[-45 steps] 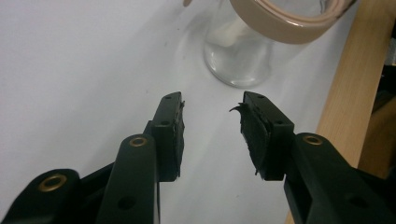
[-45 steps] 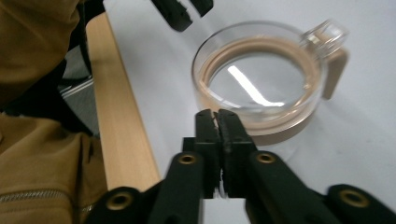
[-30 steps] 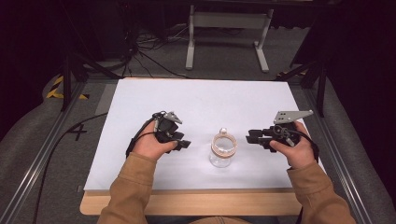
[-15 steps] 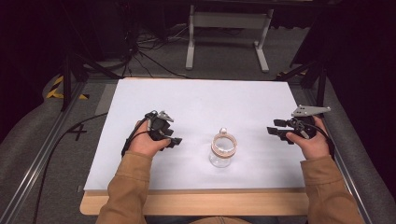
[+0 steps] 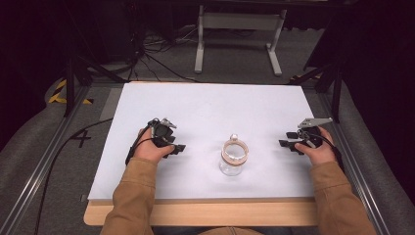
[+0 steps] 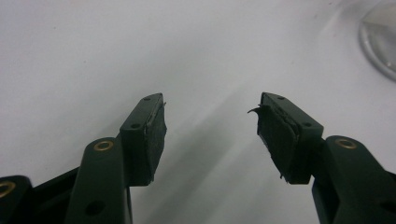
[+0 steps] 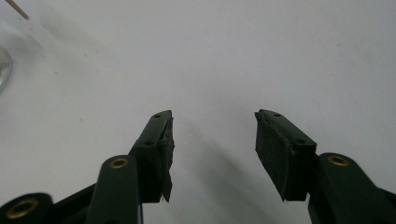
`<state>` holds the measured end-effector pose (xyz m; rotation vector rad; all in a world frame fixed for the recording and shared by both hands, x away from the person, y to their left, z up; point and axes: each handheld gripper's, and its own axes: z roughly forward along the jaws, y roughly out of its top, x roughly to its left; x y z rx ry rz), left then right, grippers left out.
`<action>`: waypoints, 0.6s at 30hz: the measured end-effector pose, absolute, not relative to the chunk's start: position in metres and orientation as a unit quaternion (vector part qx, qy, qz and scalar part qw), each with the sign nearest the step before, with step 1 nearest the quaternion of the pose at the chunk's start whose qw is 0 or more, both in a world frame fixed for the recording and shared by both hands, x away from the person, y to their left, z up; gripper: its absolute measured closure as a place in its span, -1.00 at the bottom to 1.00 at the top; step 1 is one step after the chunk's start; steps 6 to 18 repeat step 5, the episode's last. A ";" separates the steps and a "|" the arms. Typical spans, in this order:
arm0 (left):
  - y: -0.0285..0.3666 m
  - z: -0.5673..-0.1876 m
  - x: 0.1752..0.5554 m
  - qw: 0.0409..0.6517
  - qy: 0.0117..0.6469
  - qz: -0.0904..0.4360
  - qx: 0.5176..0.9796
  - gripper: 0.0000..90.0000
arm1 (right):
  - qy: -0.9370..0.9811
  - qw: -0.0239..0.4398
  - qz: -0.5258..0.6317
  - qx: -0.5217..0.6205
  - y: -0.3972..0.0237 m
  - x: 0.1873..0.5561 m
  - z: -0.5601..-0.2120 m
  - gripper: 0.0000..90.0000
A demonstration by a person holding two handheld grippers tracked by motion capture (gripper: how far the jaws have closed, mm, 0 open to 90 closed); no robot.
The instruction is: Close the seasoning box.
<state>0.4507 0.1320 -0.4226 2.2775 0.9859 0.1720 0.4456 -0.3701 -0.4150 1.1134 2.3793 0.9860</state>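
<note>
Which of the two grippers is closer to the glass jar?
Left. The left gripper sits a short way left of the glass jar; the right gripper is slightly farther off on its other side, both jaws empty.

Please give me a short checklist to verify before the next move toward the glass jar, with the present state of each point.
1. Left tool open and holding nothing: ok, a clear gap shows between its jaws.
2. Right tool open and holding nothing: ok.
3. Glass jar standing upright on the white table: ok.
4. Path between each tool and the jar free of other things: ok, bare white surface on both sides.
5. Jar closed by its lid: cannot tell; a tan ring and a small knob show at the top, but the seating is not readable.
6. Pad on the left tool intact: not ok, its edge looks frayed.
</note>
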 end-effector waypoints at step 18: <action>0.135 -0.426 0.452 0.322 0.384 0.069 0.862 -0.10 | 0.833 0.160 0.356 0.392 -0.370 0.446 -0.417 0.02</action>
